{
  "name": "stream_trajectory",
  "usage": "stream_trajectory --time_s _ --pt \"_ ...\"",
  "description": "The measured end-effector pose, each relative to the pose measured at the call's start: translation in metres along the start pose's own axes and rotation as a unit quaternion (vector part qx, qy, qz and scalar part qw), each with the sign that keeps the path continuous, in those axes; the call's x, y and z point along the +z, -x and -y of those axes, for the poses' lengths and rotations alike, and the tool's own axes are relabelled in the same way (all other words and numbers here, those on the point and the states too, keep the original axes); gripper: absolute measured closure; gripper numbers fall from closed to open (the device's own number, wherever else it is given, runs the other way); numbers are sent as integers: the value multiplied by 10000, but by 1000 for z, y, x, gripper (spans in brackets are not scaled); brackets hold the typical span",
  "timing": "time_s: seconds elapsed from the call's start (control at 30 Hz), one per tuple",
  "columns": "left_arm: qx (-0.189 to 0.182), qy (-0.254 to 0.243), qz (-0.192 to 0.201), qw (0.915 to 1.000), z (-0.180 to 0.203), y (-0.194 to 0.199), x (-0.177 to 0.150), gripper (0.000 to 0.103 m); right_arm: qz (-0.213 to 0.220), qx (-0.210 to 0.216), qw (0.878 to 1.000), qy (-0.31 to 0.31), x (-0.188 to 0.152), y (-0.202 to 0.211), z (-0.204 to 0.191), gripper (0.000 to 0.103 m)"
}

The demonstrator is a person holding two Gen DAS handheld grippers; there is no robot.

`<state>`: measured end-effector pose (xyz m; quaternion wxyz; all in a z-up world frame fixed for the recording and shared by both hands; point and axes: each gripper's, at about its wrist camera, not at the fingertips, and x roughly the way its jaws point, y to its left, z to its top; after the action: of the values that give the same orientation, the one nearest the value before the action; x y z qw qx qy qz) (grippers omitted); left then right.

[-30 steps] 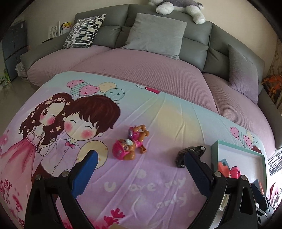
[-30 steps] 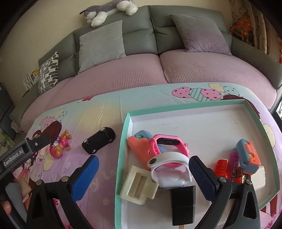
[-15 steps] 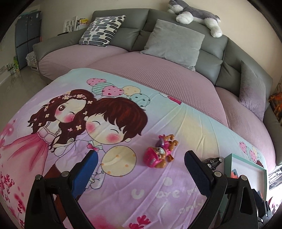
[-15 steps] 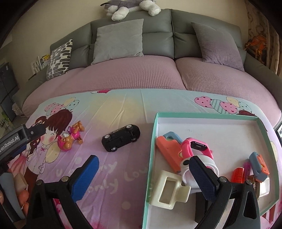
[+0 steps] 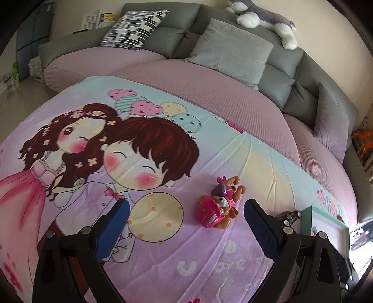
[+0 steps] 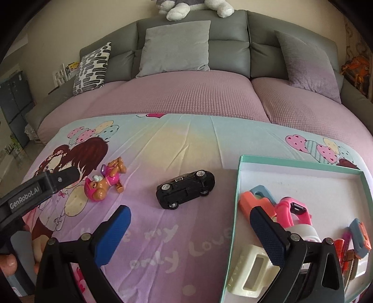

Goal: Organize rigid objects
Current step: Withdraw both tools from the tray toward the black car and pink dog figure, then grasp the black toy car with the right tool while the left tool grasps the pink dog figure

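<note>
A pink and brown toy dog (image 5: 219, 205) lies on the cartoon-print sheet, just ahead of my open, empty left gripper (image 5: 186, 223); it also shows in the right wrist view (image 6: 105, 181). A black toy car (image 6: 186, 188) lies on its side left of the teal-rimmed tray (image 6: 235, 209), ahead of my open, empty right gripper (image 6: 188, 230). In the left wrist view the car (image 5: 289, 215) is partly hidden behind the right finger. The tray holds a pink watch (image 6: 293, 212), an orange piece (image 6: 254, 205), a cream frame (image 6: 251, 270) and several small items.
A grey sofa (image 6: 228, 44) with cushions (image 6: 174, 46) curves behind the pink mattress (image 6: 186, 95). A plush dog (image 5: 263, 16) lies on the sofa back. The left gripper body (image 6: 35, 191) reaches in at the left of the right wrist view. Floor and a cabinet (image 5: 32, 37) lie at left.
The left gripper has swung left and closer to the toy dog, which now sits between its fingers' line. The right gripper has shifted left, from over the tray toward the black car.
</note>
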<state>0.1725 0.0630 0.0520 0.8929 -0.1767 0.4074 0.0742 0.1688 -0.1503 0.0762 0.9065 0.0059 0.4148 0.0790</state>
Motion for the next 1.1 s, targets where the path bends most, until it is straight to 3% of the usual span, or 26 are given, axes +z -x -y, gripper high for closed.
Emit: stream_trajectory --time_s 0.27,0.7,0.83,1.1 --pt "-279 -211 -299 9989 8 -21 1 5 -231 -176 9993 251 8 -37 -8 2" --pt "-269 -236 -594 9976 11 -41 -6 7 -203 -364 9984 374 16 -44 -10 2" --pt "-310 -192 -630 9973 11 -44 -5 18 -117 -395 9974 597 15 -42 -17 2" --pt "-341 -189 -672 9970 10 -48 -6 19 -290 -233 9972 655 16 -54 -21 16"
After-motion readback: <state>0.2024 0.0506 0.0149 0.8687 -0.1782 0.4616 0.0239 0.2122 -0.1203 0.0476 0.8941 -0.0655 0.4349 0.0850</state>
